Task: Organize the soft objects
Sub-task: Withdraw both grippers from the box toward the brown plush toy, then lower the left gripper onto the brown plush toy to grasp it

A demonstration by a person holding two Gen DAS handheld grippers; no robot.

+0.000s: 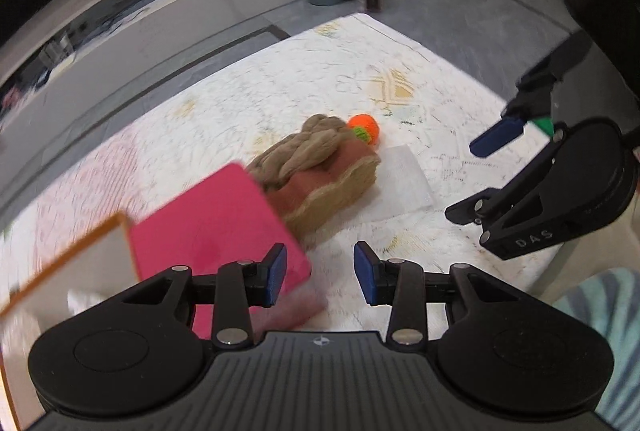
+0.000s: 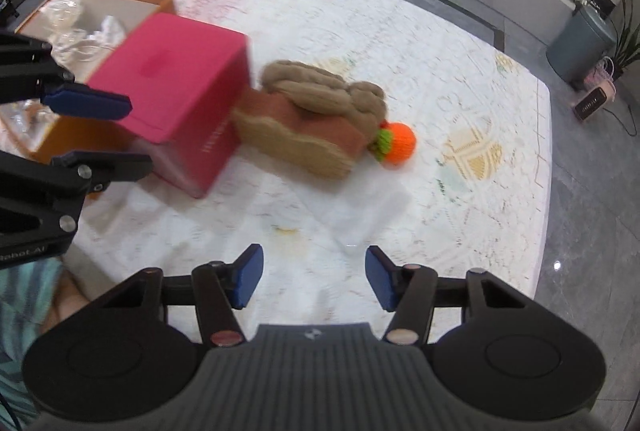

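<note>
On a pale patterned mat (image 2: 400, 43), a tan and brown soft pile (image 2: 316, 111) lies beside a pink box (image 2: 176, 87); both the left gripper (image 1: 320, 273) and right gripper (image 2: 314, 277) hover wide open and empty, so picking up the pile likely comes next.
</note>
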